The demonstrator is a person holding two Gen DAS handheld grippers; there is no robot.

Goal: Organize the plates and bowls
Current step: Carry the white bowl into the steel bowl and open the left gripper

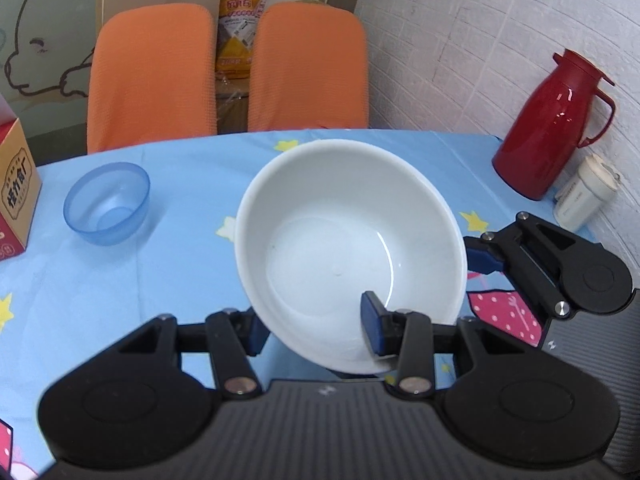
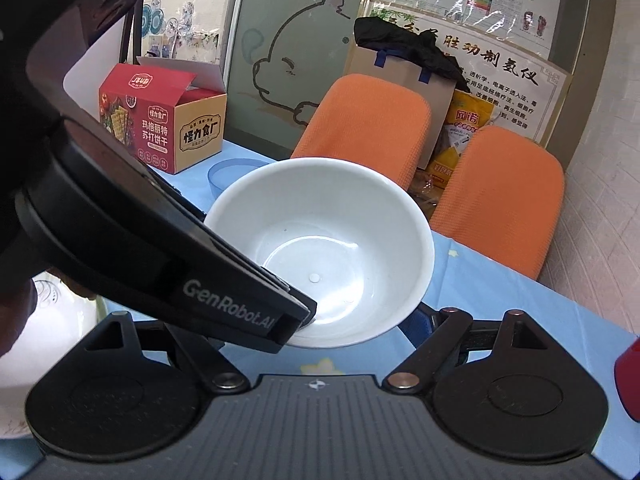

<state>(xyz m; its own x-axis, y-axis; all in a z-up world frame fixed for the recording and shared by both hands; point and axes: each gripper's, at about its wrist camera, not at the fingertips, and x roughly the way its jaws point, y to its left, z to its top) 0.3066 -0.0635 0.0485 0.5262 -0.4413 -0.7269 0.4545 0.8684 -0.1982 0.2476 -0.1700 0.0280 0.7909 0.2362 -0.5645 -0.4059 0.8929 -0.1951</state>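
A white bowl (image 1: 344, 240) is tilted above the blue star-print tablecloth (image 1: 180, 272). My left gripper (image 1: 316, 336) is shut on the bowl's near rim, one blue pad inside the bowl and one outside. The bowl also shows in the right wrist view (image 2: 340, 236). My right gripper (image 2: 320, 332) sits at the bowl's right side; its right blue pad (image 2: 418, 326) shows beside the bowl's wall, and its left finger is hidden behind the left gripper's body. A small clear blue bowl (image 1: 107, 204) stands on the cloth to the left.
A red thermos jug (image 1: 556, 128) and a white device (image 1: 584, 192) stand at the right by the brick wall. A red snack box (image 2: 160, 120) stands at the table's left. Two orange chairs (image 1: 228, 72) stand behind the table. A white patterned plate (image 2: 48, 328) lies at lower left.
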